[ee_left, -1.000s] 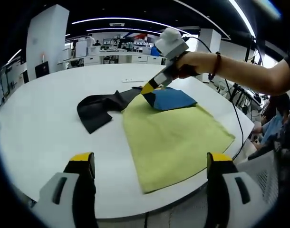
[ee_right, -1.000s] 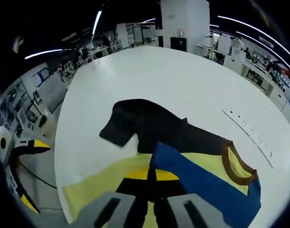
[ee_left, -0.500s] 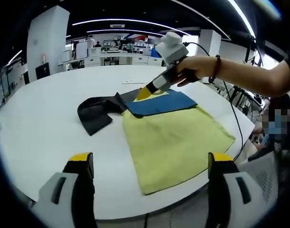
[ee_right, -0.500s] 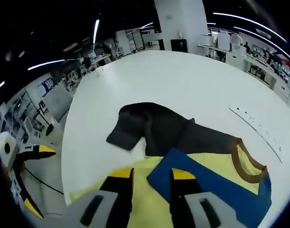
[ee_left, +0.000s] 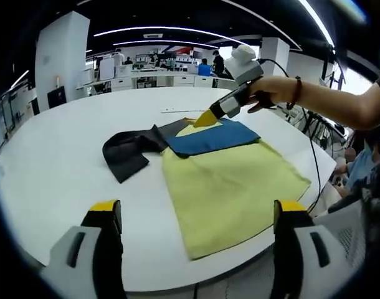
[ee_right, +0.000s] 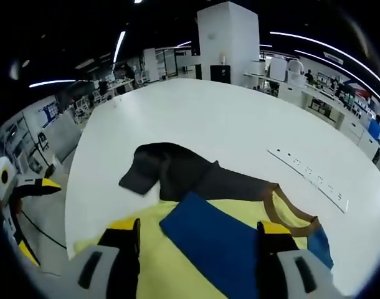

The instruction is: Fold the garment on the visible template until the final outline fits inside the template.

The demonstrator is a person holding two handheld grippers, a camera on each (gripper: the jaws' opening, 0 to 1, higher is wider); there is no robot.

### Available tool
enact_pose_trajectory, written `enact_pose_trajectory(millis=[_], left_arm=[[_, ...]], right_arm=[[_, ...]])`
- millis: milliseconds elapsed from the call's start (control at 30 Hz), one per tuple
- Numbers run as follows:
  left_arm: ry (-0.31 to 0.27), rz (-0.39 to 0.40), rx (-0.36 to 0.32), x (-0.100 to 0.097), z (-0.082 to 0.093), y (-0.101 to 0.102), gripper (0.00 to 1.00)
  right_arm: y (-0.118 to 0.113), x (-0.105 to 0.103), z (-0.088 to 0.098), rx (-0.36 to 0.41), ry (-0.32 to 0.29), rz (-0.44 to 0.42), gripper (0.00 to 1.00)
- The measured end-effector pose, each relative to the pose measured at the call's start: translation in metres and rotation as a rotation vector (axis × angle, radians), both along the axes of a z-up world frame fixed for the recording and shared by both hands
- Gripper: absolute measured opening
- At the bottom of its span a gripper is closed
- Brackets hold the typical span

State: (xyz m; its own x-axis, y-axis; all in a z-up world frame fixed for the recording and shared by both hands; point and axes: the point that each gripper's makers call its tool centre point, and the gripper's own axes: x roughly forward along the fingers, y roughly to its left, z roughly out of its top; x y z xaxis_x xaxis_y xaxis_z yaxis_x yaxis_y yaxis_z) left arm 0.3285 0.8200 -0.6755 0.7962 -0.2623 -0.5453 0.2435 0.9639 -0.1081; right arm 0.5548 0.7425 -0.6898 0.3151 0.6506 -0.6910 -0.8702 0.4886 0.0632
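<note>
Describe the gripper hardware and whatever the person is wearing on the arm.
Both grippers have grey bodies, black jaws and yellow tips. The left gripper frames its own view. The right gripper carries a white block on top with a black cable trailing back. A dark beaded bracelet circles the wrist.

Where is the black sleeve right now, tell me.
In the left gripper view the black sleeve lies flat on the white table, left of the blue panel and the yellow body, stretching away from the right gripper.
</note>
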Motion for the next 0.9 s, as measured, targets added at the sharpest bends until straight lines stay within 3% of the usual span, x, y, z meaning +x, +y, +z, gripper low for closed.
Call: enact_pose_trajectory(millis=[333,700,900], left_arm=[[0.001,-0.006,0.004,0.000,0.001,-0.001,0.99],[-0.007,-0.010,0.005,0.002,0.003,-0.003,0.99],[-0.009,-0.014,0.008,0.003,0.004,-0.004,0.99]], right_arm=[[-0.046,0.010,0.005,0.006,-0.028,-0.046,0.91],[-0.117,0.017,-0.004,-0.028,-0.039,-0.138,0.87],[-0.152,0.019,-0.011,-0.047,-0.057,-0.178,0.79]])
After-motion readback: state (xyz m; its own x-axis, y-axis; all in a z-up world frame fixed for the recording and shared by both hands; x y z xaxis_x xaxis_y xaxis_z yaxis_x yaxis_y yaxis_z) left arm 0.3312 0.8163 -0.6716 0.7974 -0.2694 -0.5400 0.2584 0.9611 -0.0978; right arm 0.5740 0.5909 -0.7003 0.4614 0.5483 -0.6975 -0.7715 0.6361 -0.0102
